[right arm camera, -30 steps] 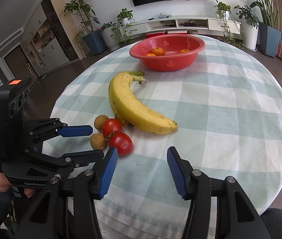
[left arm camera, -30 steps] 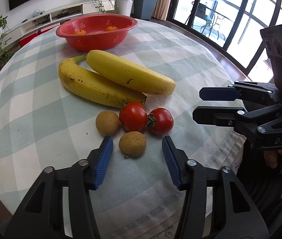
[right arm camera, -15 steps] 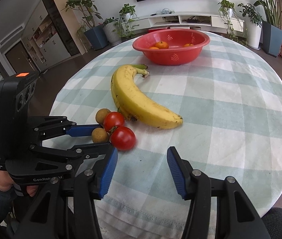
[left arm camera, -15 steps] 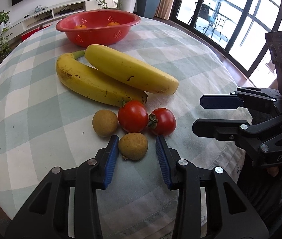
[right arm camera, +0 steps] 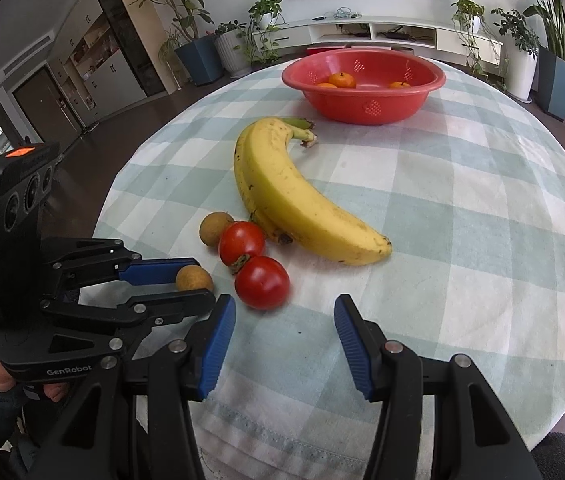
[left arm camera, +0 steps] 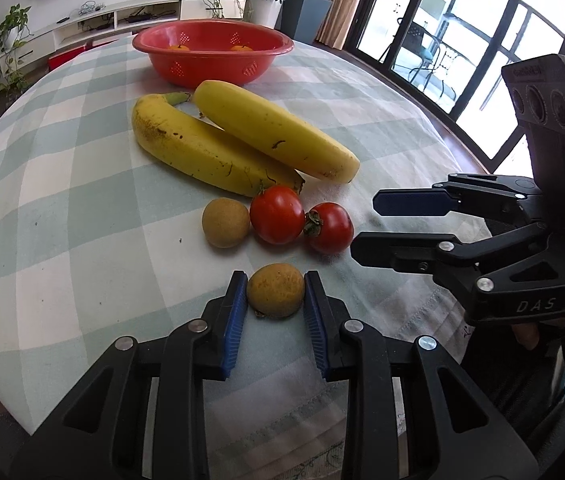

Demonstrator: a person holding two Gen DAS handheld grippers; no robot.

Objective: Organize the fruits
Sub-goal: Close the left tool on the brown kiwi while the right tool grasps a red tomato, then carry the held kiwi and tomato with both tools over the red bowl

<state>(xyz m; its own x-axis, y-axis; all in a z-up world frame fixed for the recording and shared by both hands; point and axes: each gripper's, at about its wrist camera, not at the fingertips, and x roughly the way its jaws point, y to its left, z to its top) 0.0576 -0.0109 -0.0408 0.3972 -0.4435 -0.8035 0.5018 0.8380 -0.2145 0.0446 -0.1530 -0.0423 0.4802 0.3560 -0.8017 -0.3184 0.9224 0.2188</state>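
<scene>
Left tool [left arm camera: 275,296] clamps a small round tan-brown fruit [left arm camera: 275,295] resting on the checked-cloth tabletop [left arm camera: 62,216]. Right tool [right arm camera: 284,322] gapes, gripping nothing. Two red tomatoes [left arm camera: 277,214] at 12 o'clock; red plastic basin [left arm camera: 212,56] beyond two yellow bananas [left arm camera: 210,152].

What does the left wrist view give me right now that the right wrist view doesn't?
Only the left wrist view shows both bananas side by side and both pads of the left gripper pressed against the brown fruit. Only the right wrist view shows three oranges in the red basin and the right gripper head-on, jaws wide and empty. Both show the two tomatoes, the second brown fruit and the checked tablecloth.
</scene>
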